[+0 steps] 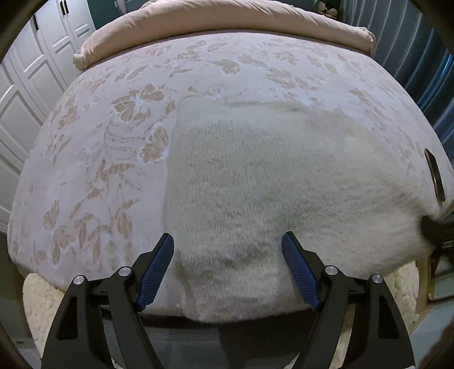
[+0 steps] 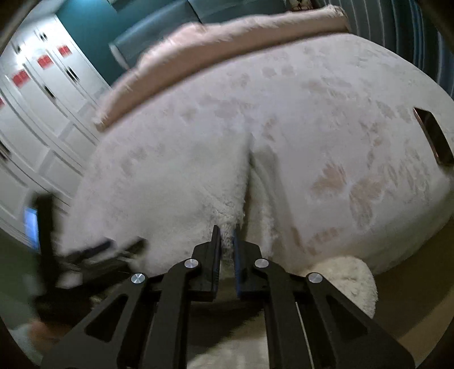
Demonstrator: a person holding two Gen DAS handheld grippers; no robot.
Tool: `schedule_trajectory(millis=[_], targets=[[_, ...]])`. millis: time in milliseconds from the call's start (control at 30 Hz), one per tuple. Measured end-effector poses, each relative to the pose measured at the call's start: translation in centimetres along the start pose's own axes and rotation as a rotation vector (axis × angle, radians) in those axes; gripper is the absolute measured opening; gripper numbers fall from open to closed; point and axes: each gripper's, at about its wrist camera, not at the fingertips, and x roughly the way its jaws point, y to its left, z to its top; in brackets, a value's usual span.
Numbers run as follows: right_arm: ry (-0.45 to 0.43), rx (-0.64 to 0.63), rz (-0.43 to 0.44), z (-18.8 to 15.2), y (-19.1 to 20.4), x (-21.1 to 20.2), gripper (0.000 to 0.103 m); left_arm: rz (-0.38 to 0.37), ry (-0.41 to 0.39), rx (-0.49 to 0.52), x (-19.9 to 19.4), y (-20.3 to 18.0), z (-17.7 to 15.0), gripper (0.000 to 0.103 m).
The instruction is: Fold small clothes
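Cream knit sweater (image 1: pixel 255 181) lies spread flat on the bed's floral coverlet (image 1: pixel 93 159), near the foot edge, with its lower hem draped slightly over that edge. Left gripper (image 1: pixel 228 269) hangs above the sweater's near hem, pointing steeply down, blue pads (image 1: pixel 156 272) spread wide; knit shows between them but the pads don't touch it, so nothing is held. Right gripper (image 2: pixel 227 244) is on the sweater's right side: jaws pinched nearly together with a tuft of fuzzy cream fabric (image 2: pixel 227 238) clamped between the pads. From that pinch a raised ridge of knit runs away up the sweater, so the fabric there is lifted off the coverlet into a crease. The right-wrist view is motion-blurred, so the fine edges of the fold are hard to read. Beyond the sweater, at the head end, a pinkish-beige duvet (image 1: pixel 227 20) is bunched across the bed. A dark phone-like slab (image 1: pixel 434 176) rests on the coverlet to the right of the sweater, apart from it. White panelled wardrobe doors (image 1: pixel 25 85) stand left of the bed, and a teal wall (image 2: pixel 85 22) sits behind the duvet. A shaggy cream rug (image 2: pixel 349 281) covers the floor below the foot edge.
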Motion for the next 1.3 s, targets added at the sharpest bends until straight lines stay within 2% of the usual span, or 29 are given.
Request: schedule_trajectory(millis=[67, 100, 133, 233, 300, 367, 400, 467, 600, 700, 767, 967, 1067, 1133, 1300], targets=[[0.125, 0.015, -0.049, -1.8, -1.3, 3.9, 0.007, 0.015, 0.022, 0.011, 0.7, -0.1, -0.6, 0.077], [0.196, 0.062, -0.027, -3.0, -2.3, 6.4, 0.007, 0.031, 0.038, 0.019, 1.4, -0.2, -1.0, 0.081], [0.210, 0.112, 0.002, -3.6, -2.9, 7.1, 0.007, 0.043, 0.052, 0.028, 2.0, -0.1, -1.4, 0.083], [0.173, 0.106, -0.007, -2.8, -2.3, 5.2, 0.009, 0.026, 0.062, 0.016, 2.2, 0.6, -1.9, 0.084], [0.130, 0.109, 0.015, -1.9, -1.9, 3.3, 0.019, -0.008, 0.065, -0.012, 1.8, 1.1, -1.7, 0.084], [0.083, 0.114, 0.014, -1.0, -2.0, 2.0, 0.058, -0.042, 0.061, -0.036, 1.4, 1.6, -1.5, 0.084], [0.057, 0.110, 0.006, -0.5, -2.0, 1.5, 0.063, -0.058, 0.053, -0.057, 1.0, 2.1, -1.2, 0.084], [0.043, 0.094, 0.005, -0.1, -2.2, 1.7, 0.066, -0.074, 0.034, -0.099, 0.7, 2.9, -0.6, 0.085], [0.114, 0.111, 0.036, 0.4, -2.9, 5.3, 0.070, -0.085, 0.019, -0.172, 0.8, 4.5, 0.7, 0.087], [0.165, 0.111, 0.055, 0.6, -2.8, 7.6, 0.071, -0.076, 0.038, -0.180, 2.0, 4.9, 1.3, 0.087], [0.171, 0.114, 0.061, 0.7, -2.5, 8.5, 0.076, -0.065, 0.043, -0.164, 2.6, 4.6, 1.4, 0.087], [0.134, 0.129, 0.128, 0.5, -3.3, 9.9, 0.088, -0.038, 0.024, -0.125, 4.1, 3.5, 2.1, 0.093], [0.118, 0.117, 0.149, 0.3, -3.2, 10.1, 0.090, -0.042, 0.024, -0.128, 4.7, 3.4, 2.4, 0.093], [0.117, 0.109, 0.154, 0.4, -3.2, 10.3, 0.091, -0.033, 0.023, -0.130, 4.9, 3.3, 2.5, 0.098], [0.102, 0.097, 0.147, -0.4, -2.9, 9.8, 0.091, -0.036, 0.008, -0.130, 5.6, 3.1, 2.5, 0.098]])
